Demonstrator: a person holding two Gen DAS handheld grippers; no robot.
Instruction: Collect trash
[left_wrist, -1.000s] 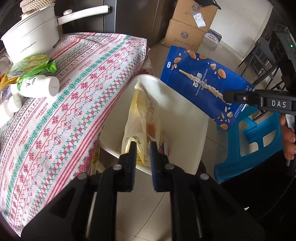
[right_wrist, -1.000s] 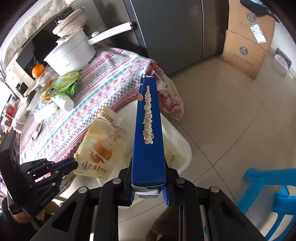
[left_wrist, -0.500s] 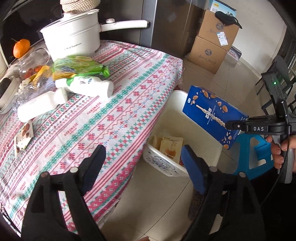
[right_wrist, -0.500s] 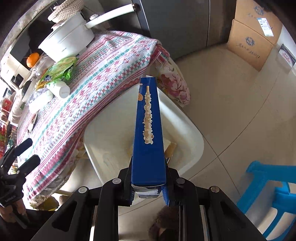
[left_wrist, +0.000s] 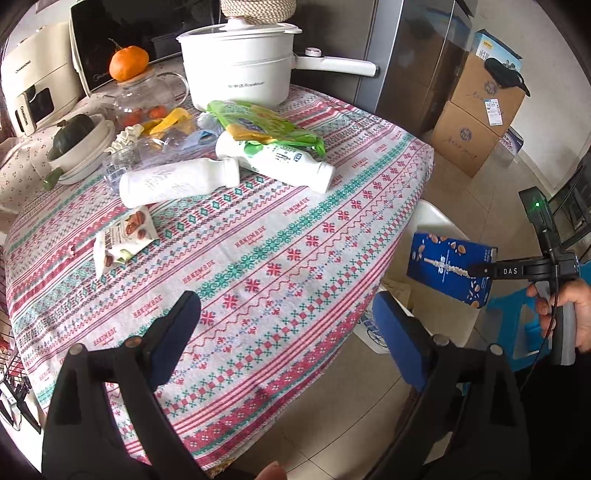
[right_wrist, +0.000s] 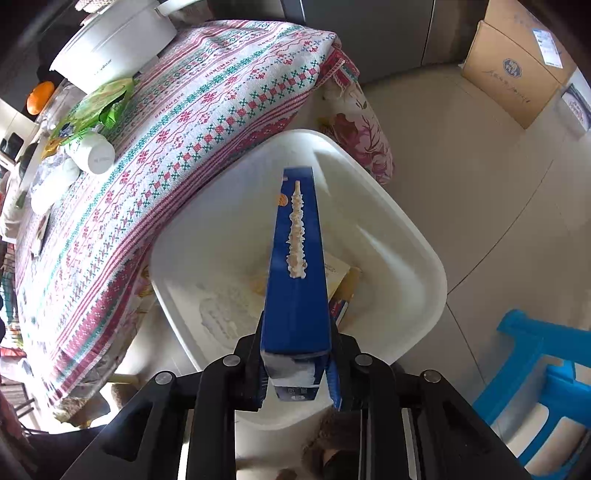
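Blue cardboard box (right_wrist: 295, 266), glossy white plastic bin (right_wrist: 369, 177)

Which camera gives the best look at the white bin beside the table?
The right wrist view: it looks down into the white bin, showing nearly the whole rim and a yellow packet at the bottom behind the blue box. The left wrist view catches only part of the bin past the table edge.

"HANDMADE" repeats in red along the bands of the tablecloth (left_wrist: 258, 236). The right gripper (left_wrist: 476, 271) carries the white letters "DAS" on its arm. The white appliance (left_wrist: 33, 85) at the far left reads "CHANGHONG". The grey print on the white pot (left_wrist: 240, 66) is too blurred to read.
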